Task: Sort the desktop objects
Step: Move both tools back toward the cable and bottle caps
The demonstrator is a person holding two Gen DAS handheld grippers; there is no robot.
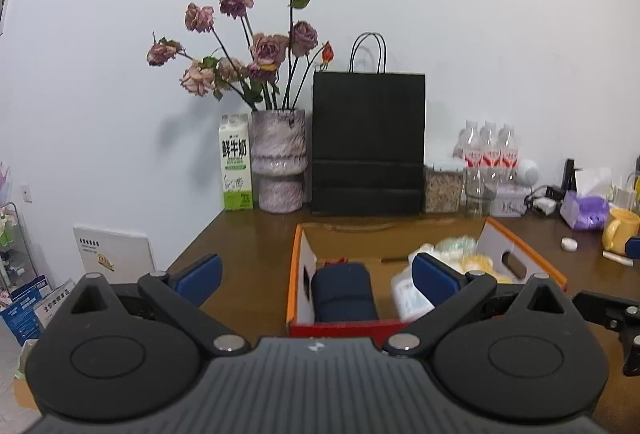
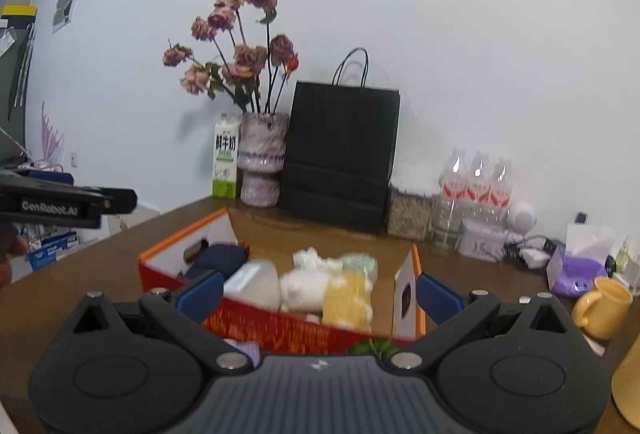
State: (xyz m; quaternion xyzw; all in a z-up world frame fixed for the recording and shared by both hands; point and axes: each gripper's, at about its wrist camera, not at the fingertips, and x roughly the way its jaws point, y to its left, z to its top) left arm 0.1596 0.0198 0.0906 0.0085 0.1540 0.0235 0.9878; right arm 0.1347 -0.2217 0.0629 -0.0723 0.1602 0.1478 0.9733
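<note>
Brown desktop [image 1: 248, 246], seen from both wrist cameras: at the bottom of each frame the left gripper [image 1: 316, 276] and the right gripper [image 2: 318, 292] hover with blue pads spread wide, holding nothing. Just beyond, mid-frame, an orange-rimmed cardboard box [image 2: 280, 326] already holds a navy roll [image 1: 344, 290], a pale plastic container [image 2: 254, 284] and white, yellow and green plush pieces [image 2: 320, 286]. Sorting looks well along, though a yellow mug [image 2: 602, 308], a purple tissue pack [image 2: 574, 272] and a small white cap [image 1: 569, 243] remain loose at right. Farther back, along the wall, stand a milk carton [image 1: 236, 164], a vase of dried roses [image 1: 280, 162], a black paper bag [image 1: 368, 142] and bottled water [image 1: 486, 150].
</note>
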